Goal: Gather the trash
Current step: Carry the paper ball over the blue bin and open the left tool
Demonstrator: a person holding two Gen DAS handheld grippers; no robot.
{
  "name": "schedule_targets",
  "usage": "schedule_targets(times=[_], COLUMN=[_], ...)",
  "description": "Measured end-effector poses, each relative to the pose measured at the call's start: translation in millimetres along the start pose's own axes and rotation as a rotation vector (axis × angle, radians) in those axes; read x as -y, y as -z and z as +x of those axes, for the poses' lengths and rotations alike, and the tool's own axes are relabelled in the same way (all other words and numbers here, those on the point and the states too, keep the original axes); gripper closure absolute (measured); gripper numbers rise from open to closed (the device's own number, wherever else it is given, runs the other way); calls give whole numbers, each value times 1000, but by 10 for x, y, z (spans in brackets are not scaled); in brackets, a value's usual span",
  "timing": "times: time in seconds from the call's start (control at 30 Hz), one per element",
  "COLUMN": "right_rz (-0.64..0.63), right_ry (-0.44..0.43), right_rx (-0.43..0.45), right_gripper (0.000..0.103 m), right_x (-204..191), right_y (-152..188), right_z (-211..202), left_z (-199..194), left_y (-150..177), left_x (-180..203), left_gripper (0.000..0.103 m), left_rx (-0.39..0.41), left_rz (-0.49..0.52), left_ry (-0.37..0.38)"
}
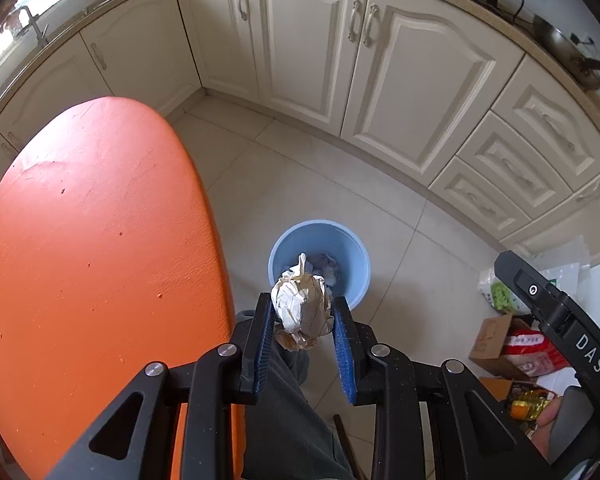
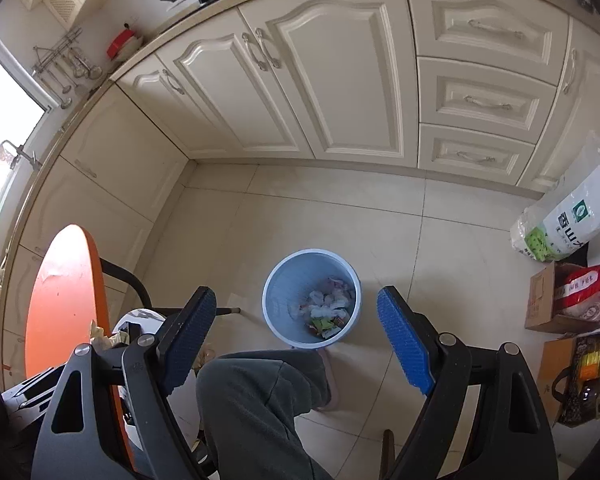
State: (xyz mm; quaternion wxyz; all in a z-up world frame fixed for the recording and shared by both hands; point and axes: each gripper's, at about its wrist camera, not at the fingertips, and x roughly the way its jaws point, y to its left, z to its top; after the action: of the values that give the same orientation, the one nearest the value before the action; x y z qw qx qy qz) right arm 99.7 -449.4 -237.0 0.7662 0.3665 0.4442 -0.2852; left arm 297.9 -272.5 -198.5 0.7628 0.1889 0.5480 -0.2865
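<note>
A crumpled ball of white and brown paper (image 1: 302, 306) is pinched between the blue pads of my left gripper (image 1: 302, 312), held in the air near the front rim of a light blue trash bin (image 1: 354, 280) on the floor. The bin (image 2: 278, 300) holds several crumpled papers and wrappers (image 2: 326, 310). My right gripper (image 2: 296, 312) stands wide open with nothing between its fingers, hanging over the bin's near side. At the lower left of the right wrist view the left gripper's body partly shows by the table edge.
An orange round table (image 1: 88, 264) fills the left. Cream cabinets (image 2: 332, 80) run along the back and left. A rice bag (image 2: 560, 224), cardboard boxes (image 2: 544, 300) and packages crowd the floor at right. A person's grey trouser leg (image 2: 260, 400) and slipper stand just before the bin.
</note>
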Motion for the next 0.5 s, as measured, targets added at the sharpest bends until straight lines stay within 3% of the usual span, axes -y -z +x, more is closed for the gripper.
schedule_targets(times=[0.2, 0.37, 0.4, 0.43, 0.5], right_rz=[16, 17, 18, 19, 26], right_ry=[-2, 2, -1, -2, -3], right_rx=[-33, -67, -72, -77, -85], right_gripper=[19, 19, 19, 19, 19], right_x=[85, 108, 119, 127, 150], right_y=[-95, -163, -167, -172, -174], right_z=[243, 427, 455, 480, 521], left_z=[347, 510, 527, 550, 578], left_y=[-344, -431, -433, -439, -451], left_x=[143, 264, 266, 265, 229], left_gripper=[76, 74, 64, 46, 34], left_rx=[-7, 13, 13, 10, 6], left_rz=[34, 70, 71, 66, 41], left_ry=[0, -3, -1, 4, 17])
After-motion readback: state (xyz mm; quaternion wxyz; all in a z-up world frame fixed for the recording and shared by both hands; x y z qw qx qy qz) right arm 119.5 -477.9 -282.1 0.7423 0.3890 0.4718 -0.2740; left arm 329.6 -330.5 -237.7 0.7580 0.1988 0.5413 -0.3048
